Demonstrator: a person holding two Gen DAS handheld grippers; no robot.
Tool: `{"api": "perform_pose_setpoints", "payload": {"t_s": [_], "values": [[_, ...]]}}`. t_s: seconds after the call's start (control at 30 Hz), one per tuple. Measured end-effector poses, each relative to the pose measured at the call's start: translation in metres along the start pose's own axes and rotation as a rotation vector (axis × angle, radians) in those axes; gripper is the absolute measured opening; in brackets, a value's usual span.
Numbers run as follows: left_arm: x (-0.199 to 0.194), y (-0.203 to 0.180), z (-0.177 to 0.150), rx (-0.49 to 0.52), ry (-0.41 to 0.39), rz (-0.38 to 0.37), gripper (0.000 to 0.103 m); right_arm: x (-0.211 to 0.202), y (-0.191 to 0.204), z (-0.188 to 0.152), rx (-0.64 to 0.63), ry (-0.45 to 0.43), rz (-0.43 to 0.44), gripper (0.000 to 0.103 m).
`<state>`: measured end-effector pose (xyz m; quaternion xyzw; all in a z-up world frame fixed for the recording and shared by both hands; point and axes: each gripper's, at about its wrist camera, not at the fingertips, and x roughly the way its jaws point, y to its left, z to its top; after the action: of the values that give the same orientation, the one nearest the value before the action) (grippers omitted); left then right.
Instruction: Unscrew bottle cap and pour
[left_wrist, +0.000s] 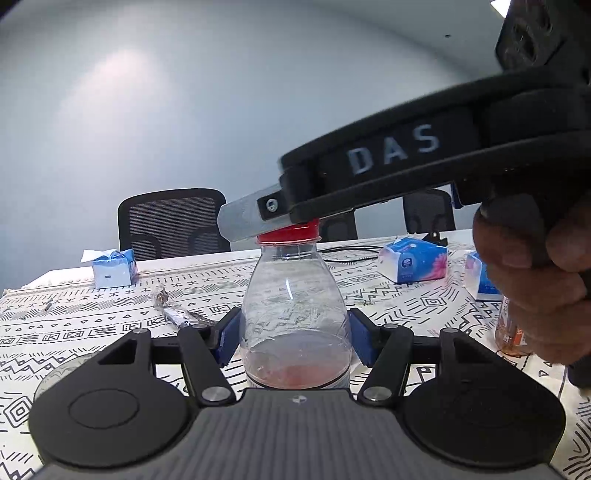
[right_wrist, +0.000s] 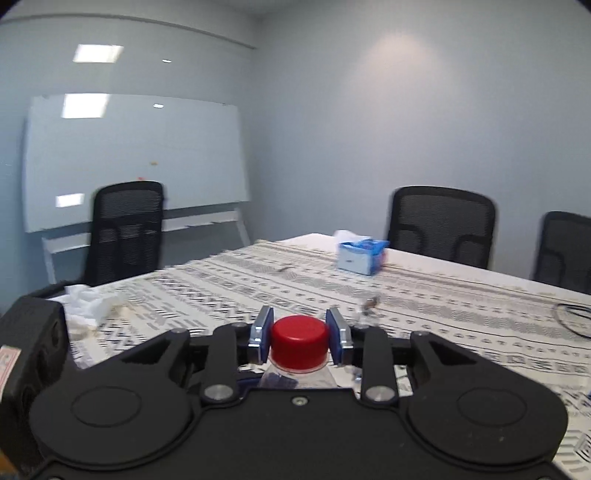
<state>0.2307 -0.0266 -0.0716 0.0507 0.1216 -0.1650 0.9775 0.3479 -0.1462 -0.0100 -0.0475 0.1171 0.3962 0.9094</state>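
Left wrist view: your left gripper (left_wrist: 293, 338) is clamped on the clear bottle (left_wrist: 295, 317), upright on the patterned tablecloth (left_wrist: 92, 325). Right wrist view: your right gripper (right_wrist: 299, 338) straddles the bottle's red cap (right_wrist: 299, 341), pads (right_wrist: 263, 338) just beside it; can't tell if they touch.

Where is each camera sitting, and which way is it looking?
Left wrist: sits on the left gripper, low, facing the clear bottle it clamps; the right gripper and a hand show above.
Right wrist: sits on the right gripper, higher, looking level over the red cap between its fingers; part of the other gripper's body shows at left.
Shared: bottle, cap, patterned tablecloth, blue tissue box.
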Motion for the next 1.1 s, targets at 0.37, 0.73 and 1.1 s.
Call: {"api": "perform_pose_setpoints", "payload": {"t_s": [0.37, 0.73, 1.1], "values": [[0.063, 0.042, 0.006, -0.016, 0.015, -0.003, 0.058, 0.001, 0.003, 0.012, 0.132, 0.052, -0.068, 0.036], [0.114, 0.074, 0.009, -0.024, 0.017, 0.004, 0.058, 0.005, 0.047, 0.007, 0.029, 0.040, -0.315, 0.033], [0.137, 0.084, 0.008, -0.015, 0.016, 0.002, 0.058, 0.000, 0.038, 0.006, 0.030, 0.035, -0.243, 0.032]]}}
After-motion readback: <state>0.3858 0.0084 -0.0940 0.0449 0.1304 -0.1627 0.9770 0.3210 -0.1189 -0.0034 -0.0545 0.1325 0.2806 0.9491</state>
